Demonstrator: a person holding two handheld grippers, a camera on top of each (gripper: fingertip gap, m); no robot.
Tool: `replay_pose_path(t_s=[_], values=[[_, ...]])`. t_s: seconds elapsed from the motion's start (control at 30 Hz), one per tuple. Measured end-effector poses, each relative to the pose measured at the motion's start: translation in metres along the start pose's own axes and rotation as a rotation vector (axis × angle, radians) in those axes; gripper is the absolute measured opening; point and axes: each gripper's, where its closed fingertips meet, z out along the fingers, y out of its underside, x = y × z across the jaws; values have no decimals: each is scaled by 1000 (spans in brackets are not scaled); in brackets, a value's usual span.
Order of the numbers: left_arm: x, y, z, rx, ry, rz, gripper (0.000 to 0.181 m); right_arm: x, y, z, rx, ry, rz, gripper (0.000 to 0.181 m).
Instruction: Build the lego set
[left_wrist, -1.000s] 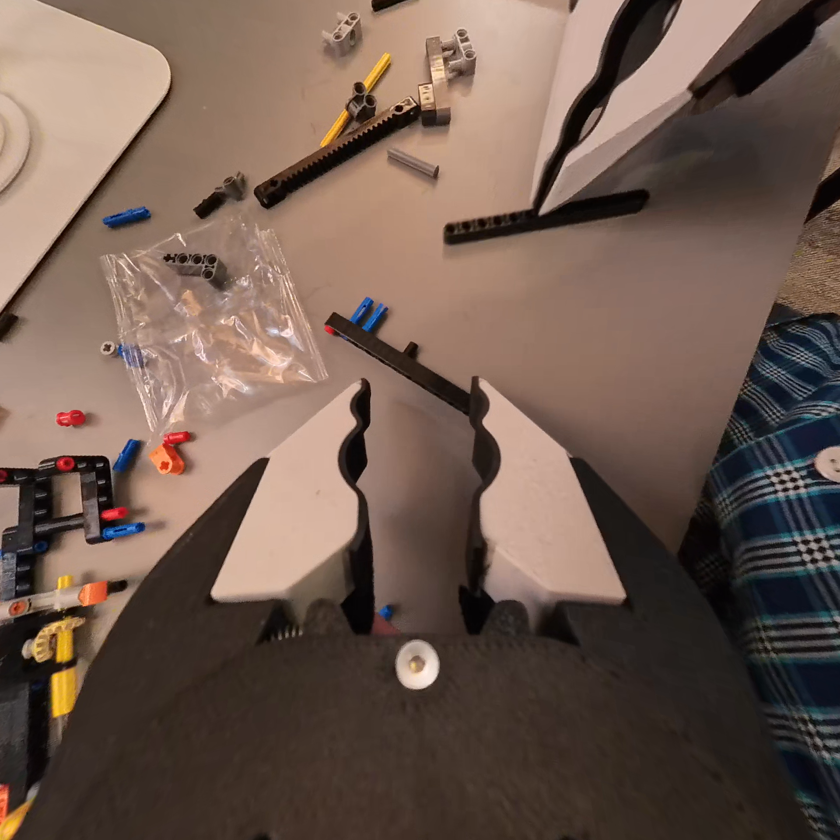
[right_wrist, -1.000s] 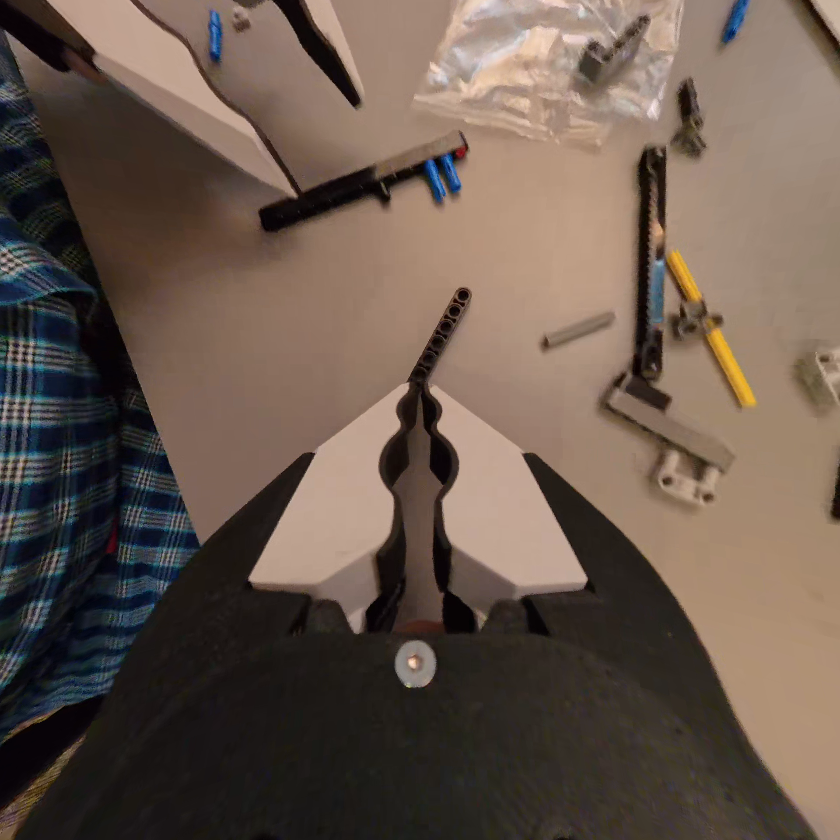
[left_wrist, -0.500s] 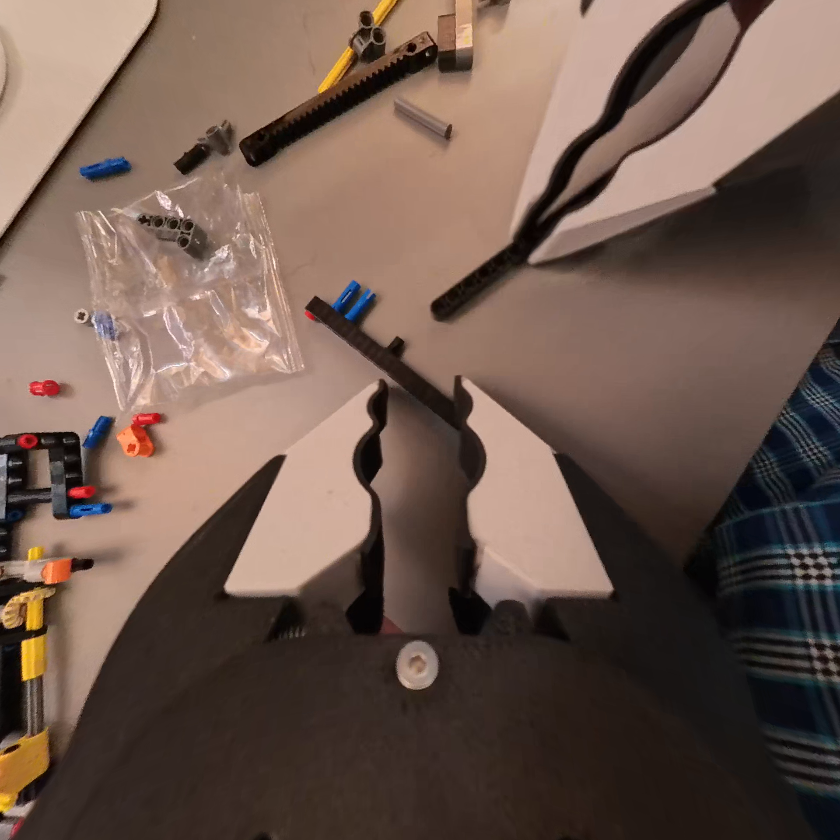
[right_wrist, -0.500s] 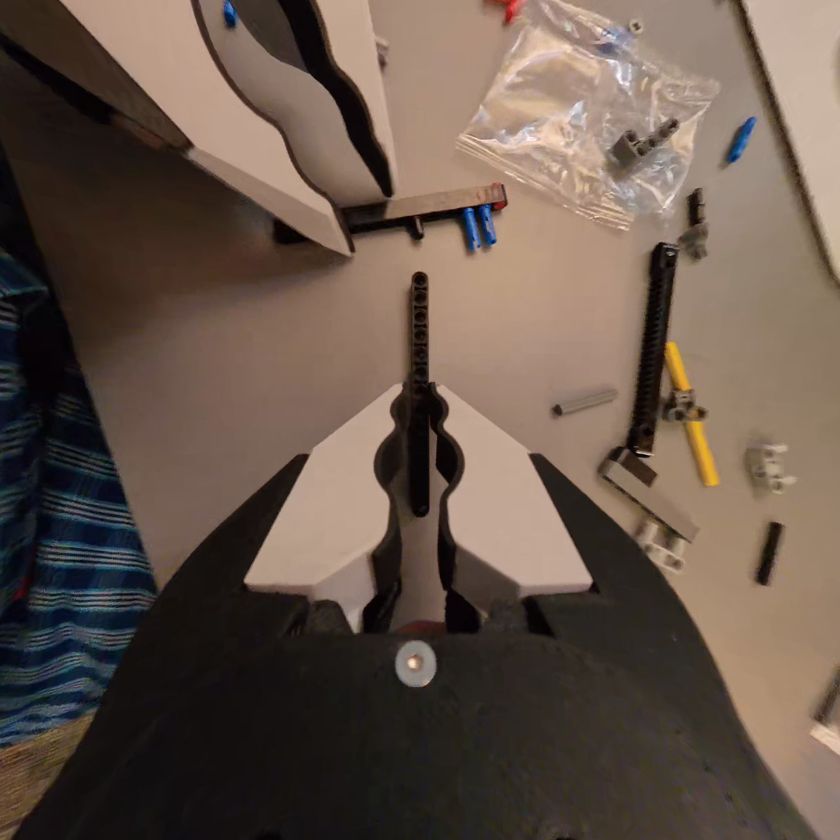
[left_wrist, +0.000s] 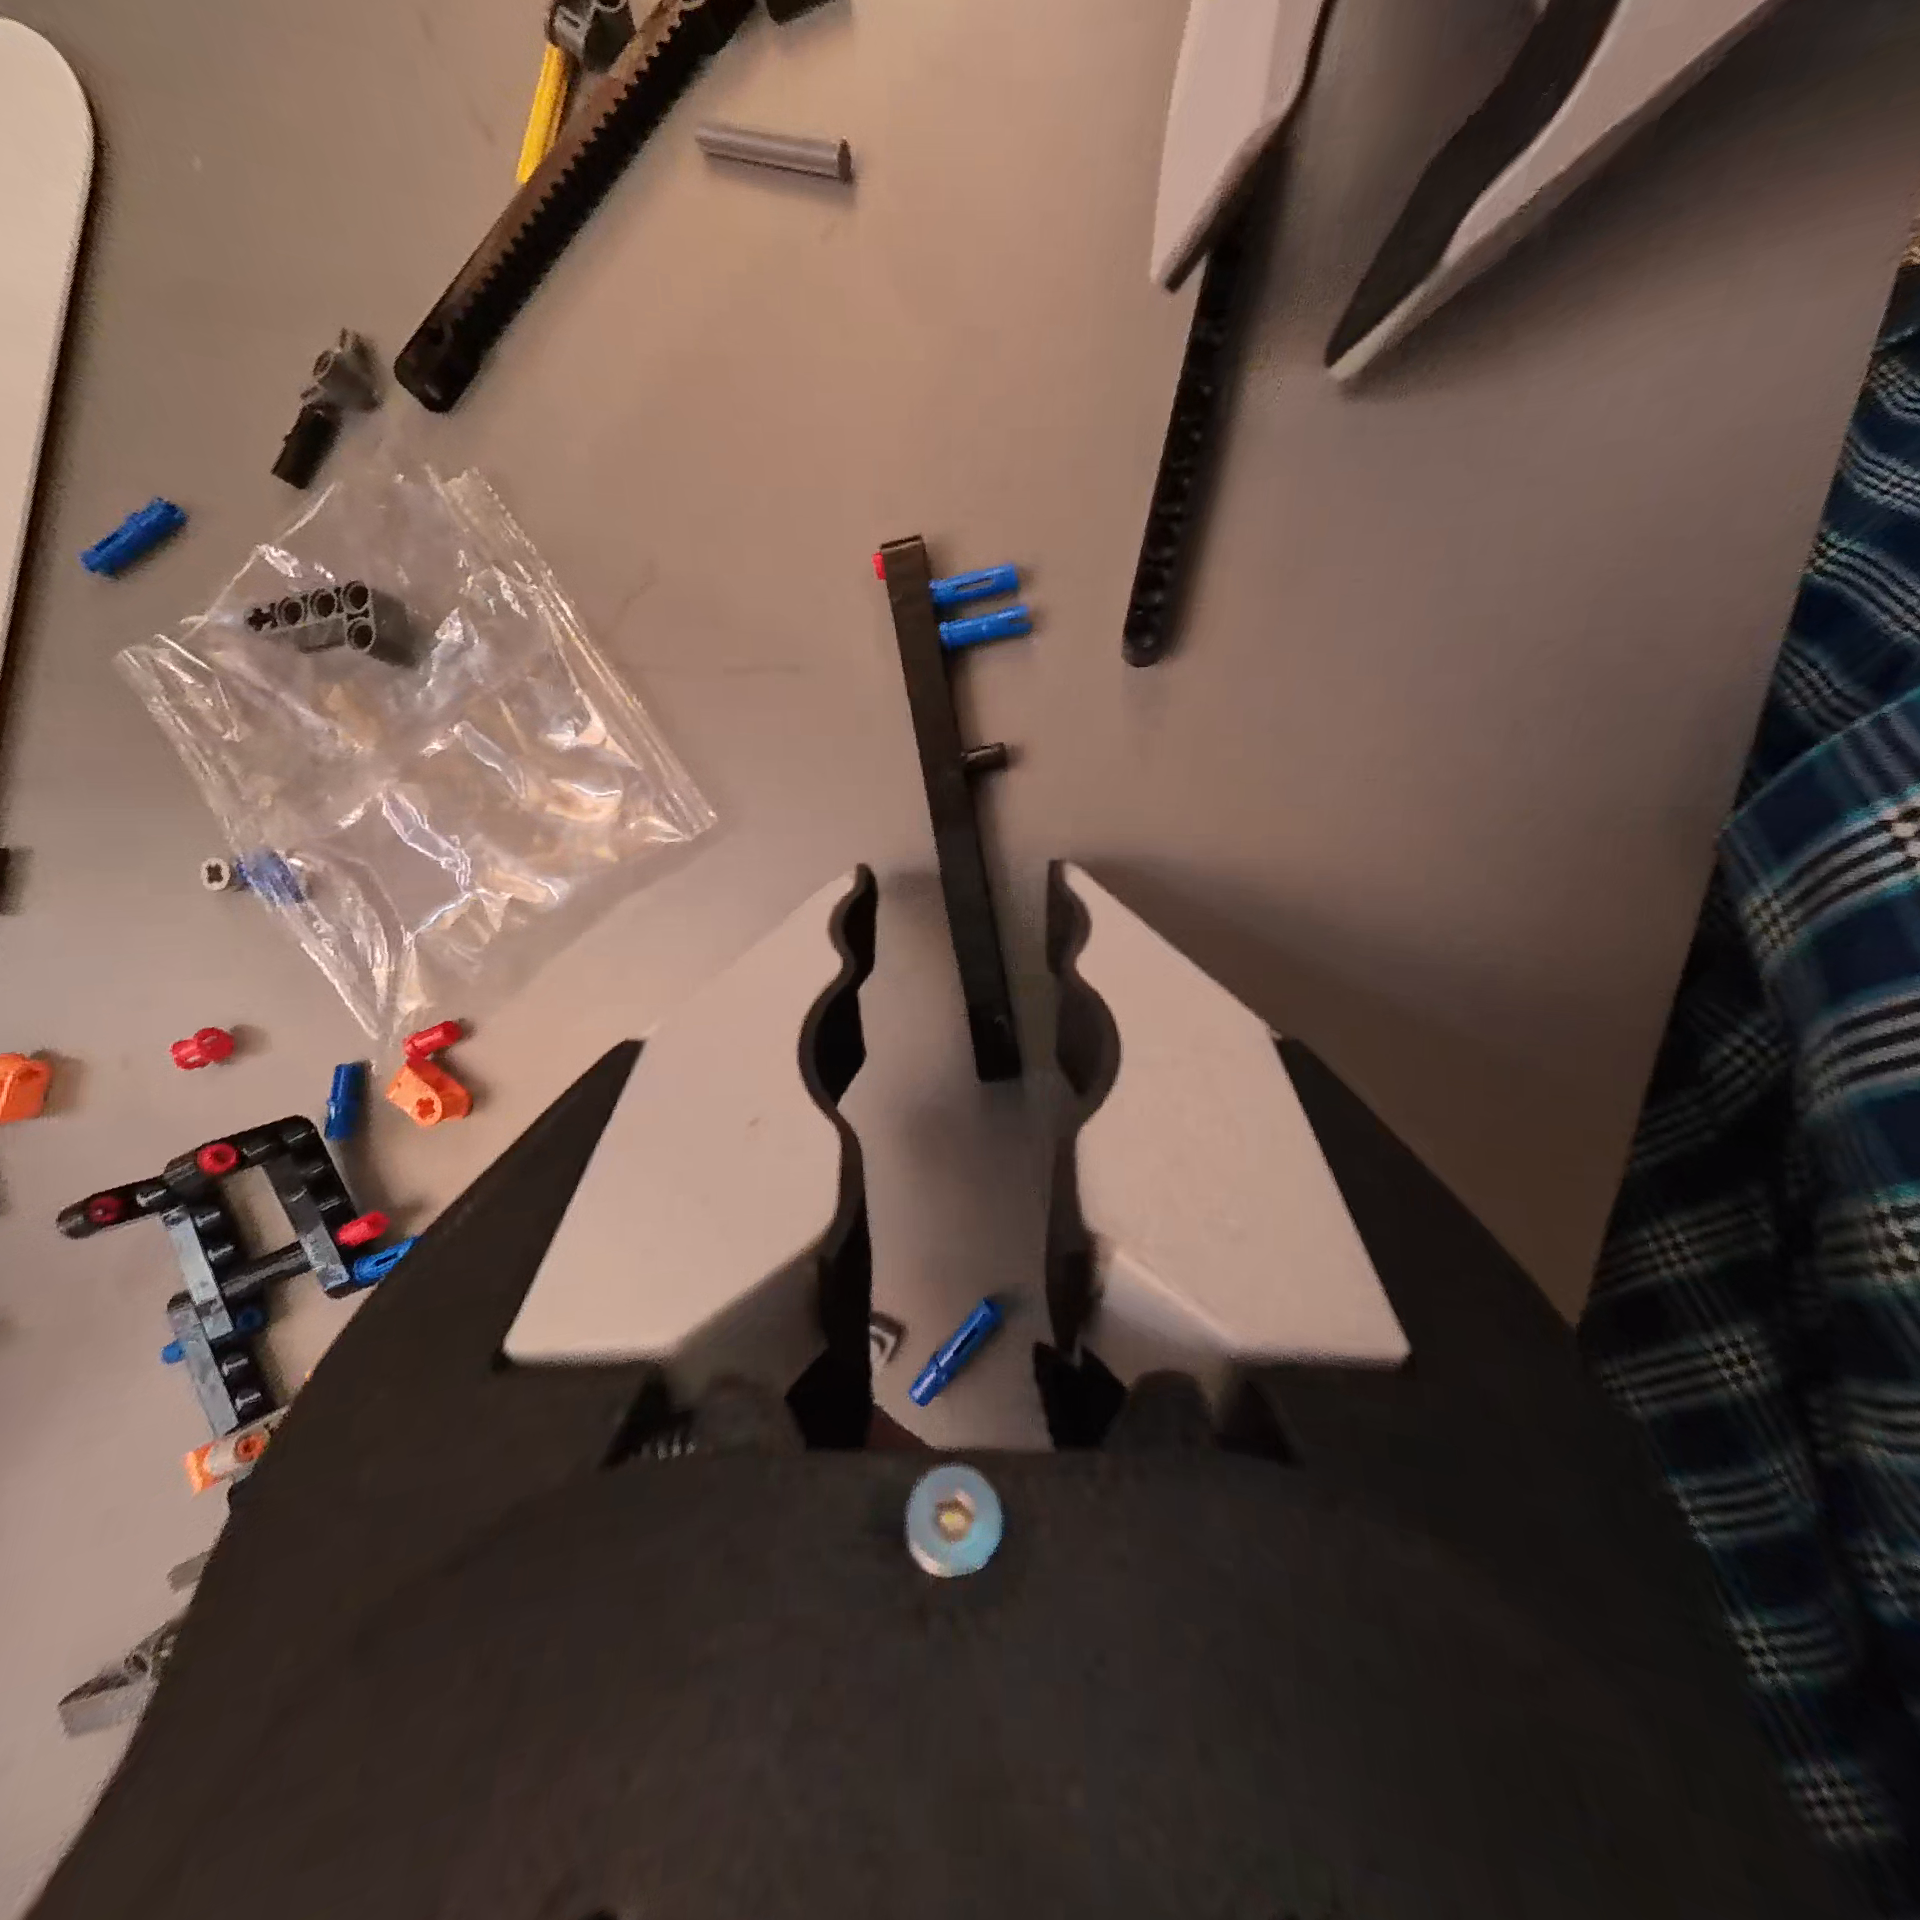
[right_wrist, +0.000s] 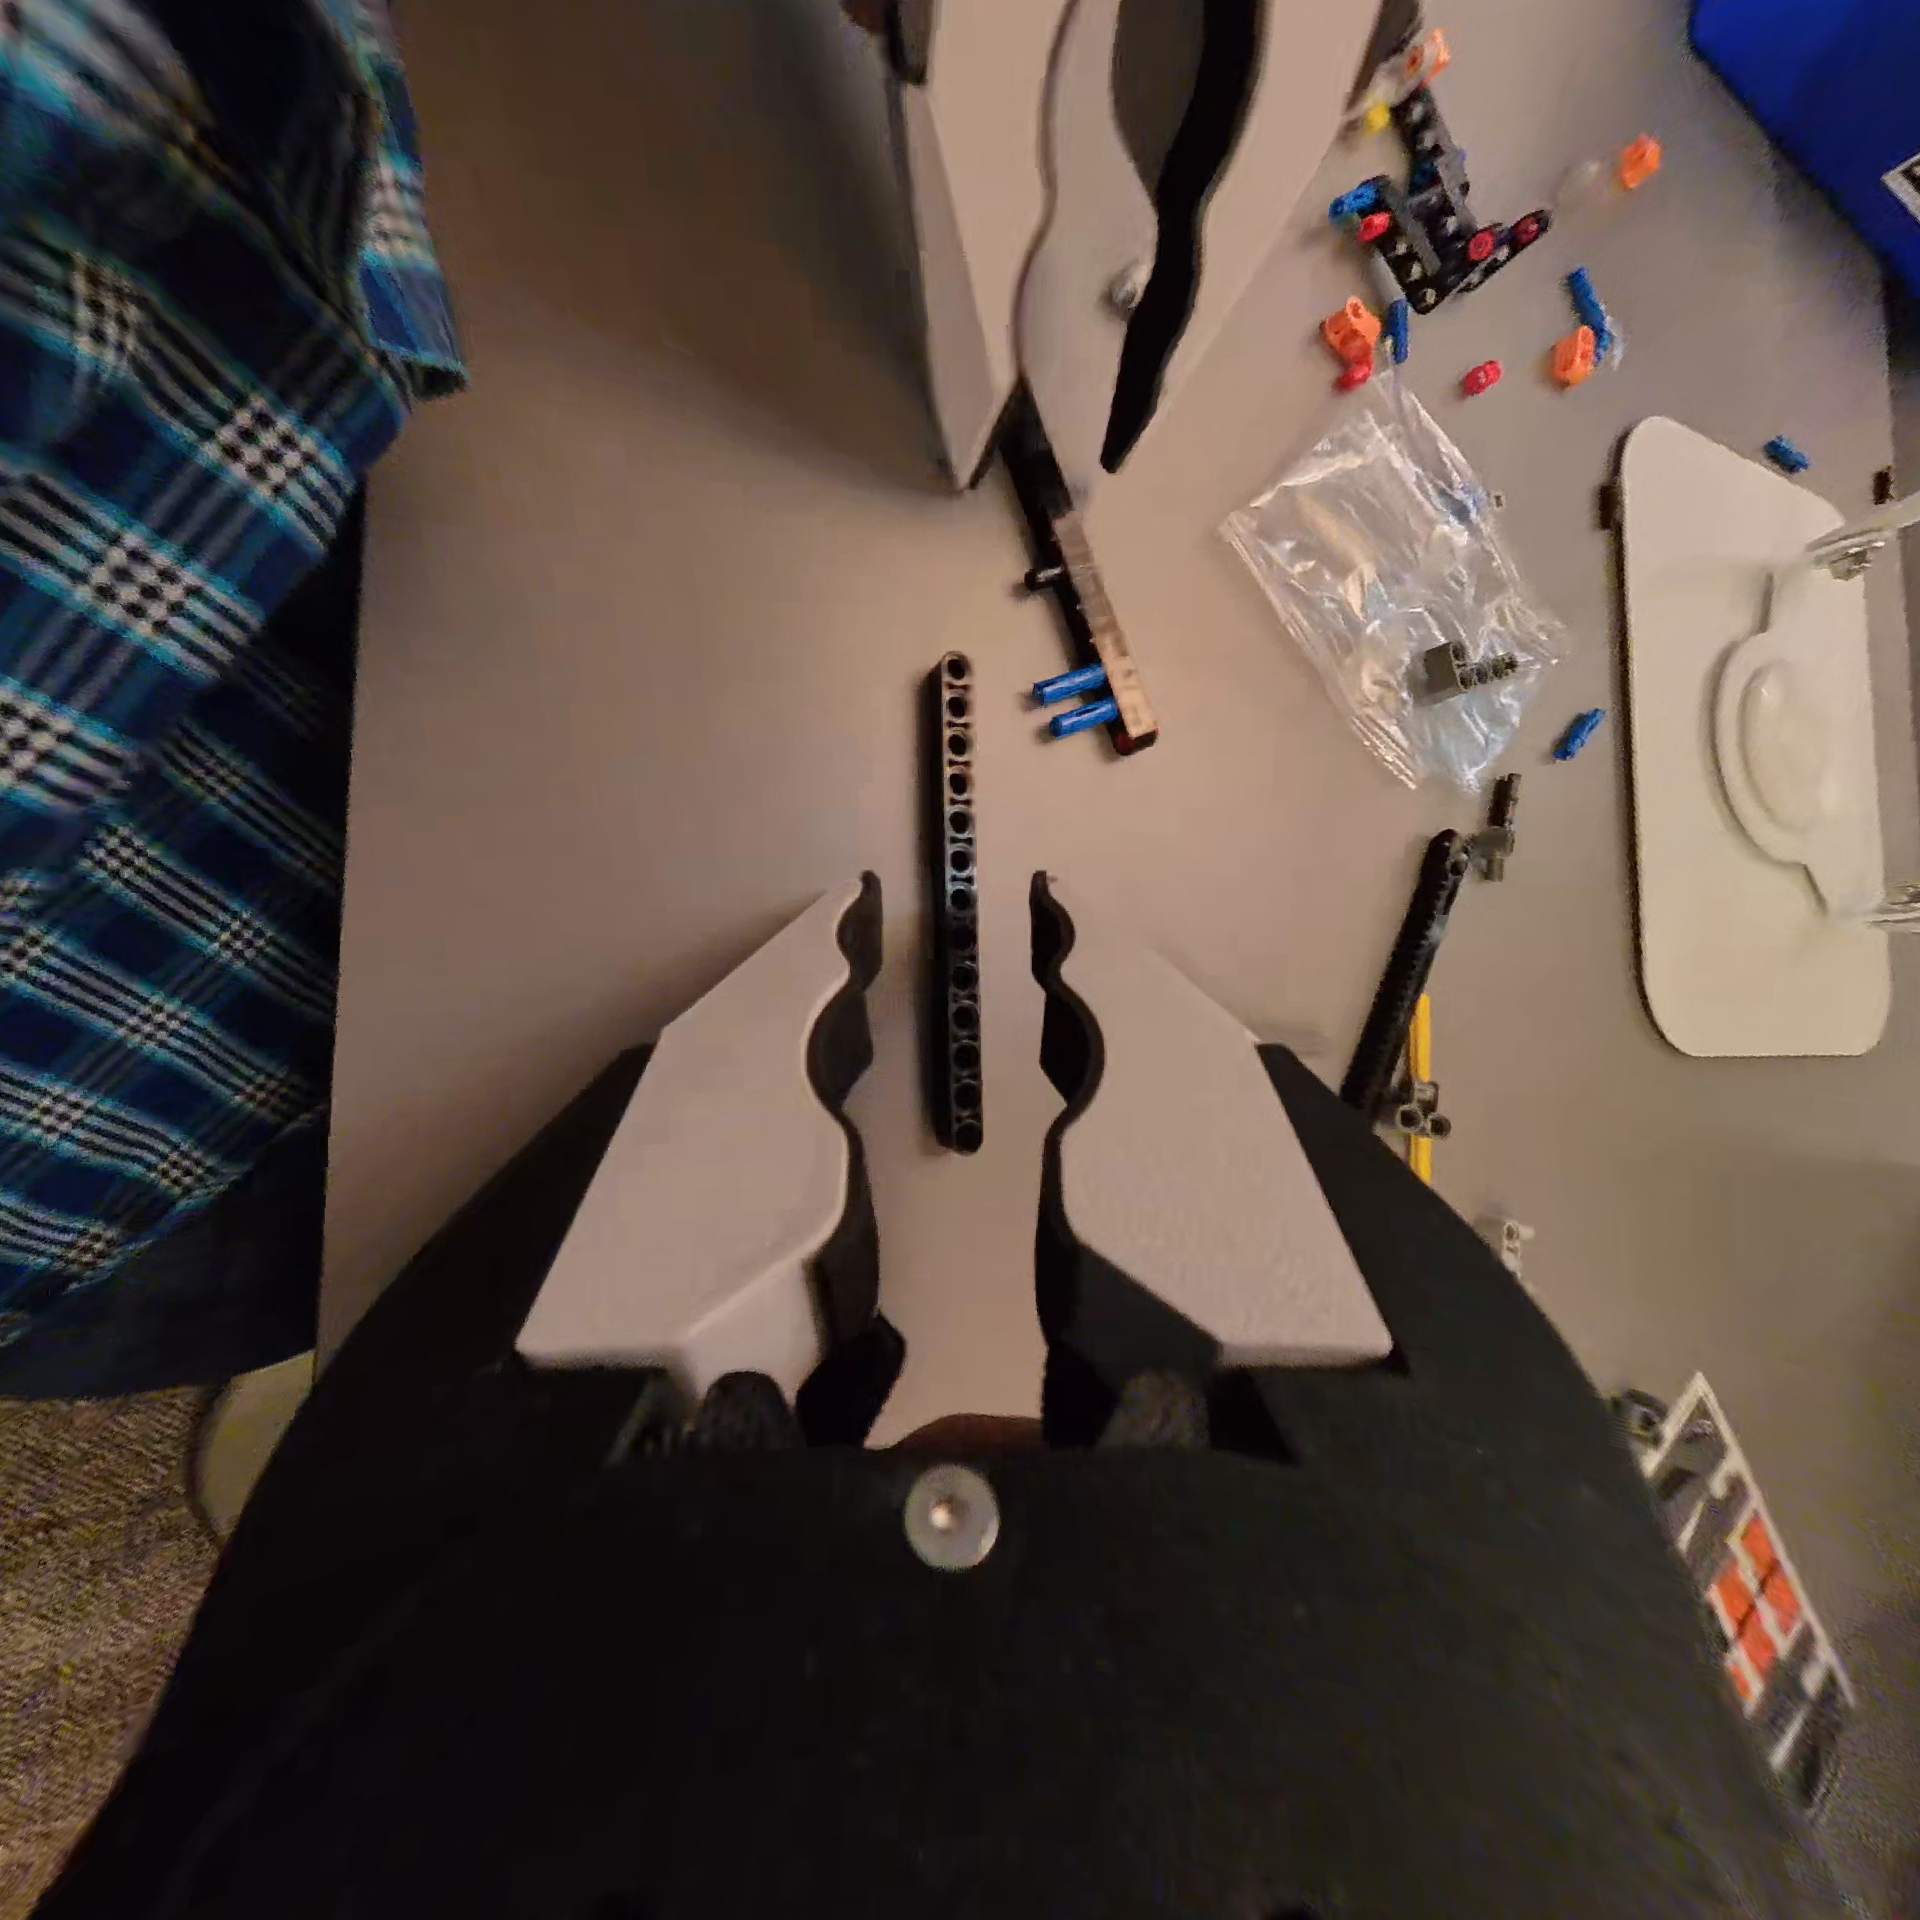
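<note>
Grey tabletop (left_wrist: 1403, 831) carries scattered Technic pieces under both grippers. The left gripper (left_wrist: 958, 883) has its jaws spread apart, straddling the near end of a black beam with two blue pins (left_wrist: 951, 810); that beam lies flat on the table, running away from the camera, with a short black pin on its right side and a red tip at its far end. Neither finger visibly touches it. A loose blue pin (left_wrist: 956, 1351) lies on the table deep between the fingers.

The right gripper (right_wrist: 951, 883) is likewise open, its fingers on either side of a long black perforated beam (right_wrist: 958, 904) that lies flat, holes facing up, with a clear gap on both sides. In the left wrist view this same beam sits just right of the pinned beam, partly under the right gripper's grey finger.

Left of the pinned beam lies a clear plastic bag (left_wrist: 405, 748) holding a dark grey connector and small pale parts. Farther off rest a black gear rack (left_wrist: 561, 197) crossing a yellow axle (left_wrist: 542, 109), and a grey axle tube (left_wrist: 774, 154). Near the left edge sit a partly built black frame with red and blue pins (left_wrist: 239, 1236), orange connectors (left_wrist: 428, 1091) and a stray blue pin (left_wrist: 133, 535). A white rounded board (right_wrist: 1756, 748) lies beyond the bag. A blue plaid sleeve (right_wrist: 156, 623) borders the table.
</note>
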Motion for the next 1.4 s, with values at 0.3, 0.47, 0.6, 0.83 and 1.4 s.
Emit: replay_pose_path(t_s=[0.3, 0.47, 0.6, 0.83, 1.4], values=[[3, -6, 3, 10, -27, -12, 29, 3, 13, 14, -57, -159, 128, 10], [-2, -3, 2, 3, -41, -9, 29, 6, 12, 15, -63, -72, 17, 5], [1, -4, 1, 12, -44, -11, 30, 7, 9, 16, -76, 133, -203, 5], [18, -35, -7, 143, -71, 14, 27, -9, 1, 12, -33, 217, -260, 5], [41, -37, 15, 107, -219, 279, 6, -2, -12, 1, 133, -66, 217, 23]])
